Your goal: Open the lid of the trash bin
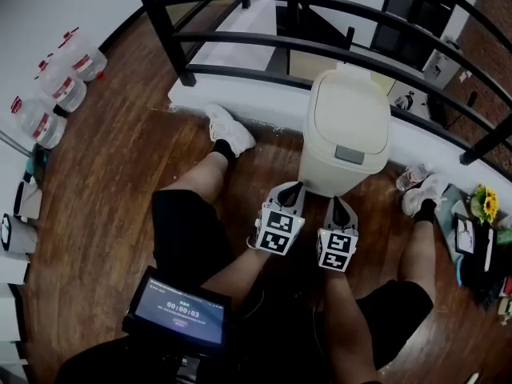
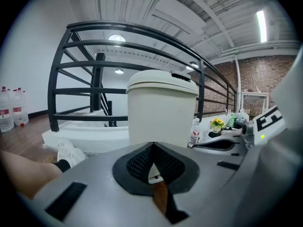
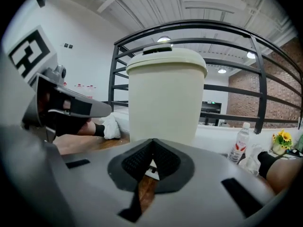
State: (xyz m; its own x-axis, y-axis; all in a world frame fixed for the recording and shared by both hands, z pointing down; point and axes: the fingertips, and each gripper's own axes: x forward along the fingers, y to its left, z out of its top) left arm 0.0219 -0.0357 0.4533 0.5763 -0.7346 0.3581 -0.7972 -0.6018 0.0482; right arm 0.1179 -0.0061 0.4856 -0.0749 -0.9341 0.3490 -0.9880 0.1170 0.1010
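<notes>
A cream trash bin (image 1: 344, 134) stands on the wooden floor against the black railing, its lid (image 1: 350, 110) down, with a grey push tab (image 1: 349, 154) at the front edge. Both grippers sit low in front of it, side by side. My left gripper (image 1: 290, 189) is shut and empty, just short of the bin's base; the bin (image 2: 161, 109) fills the middle of the left gripper view. My right gripper (image 1: 339, 206) is also shut with nothing in it, and its view looks up at the bin (image 3: 165, 96) from close by.
The black railing (image 1: 264, 46) and a white ledge (image 1: 240, 106) run behind the bin. The person's legs and white shoes (image 1: 230, 129) flank it. Large water jugs (image 1: 60, 86) stand at the left wall. A small bottle (image 1: 410, 176) and flowers (image 1: 485, 204) lie right.
</notes>
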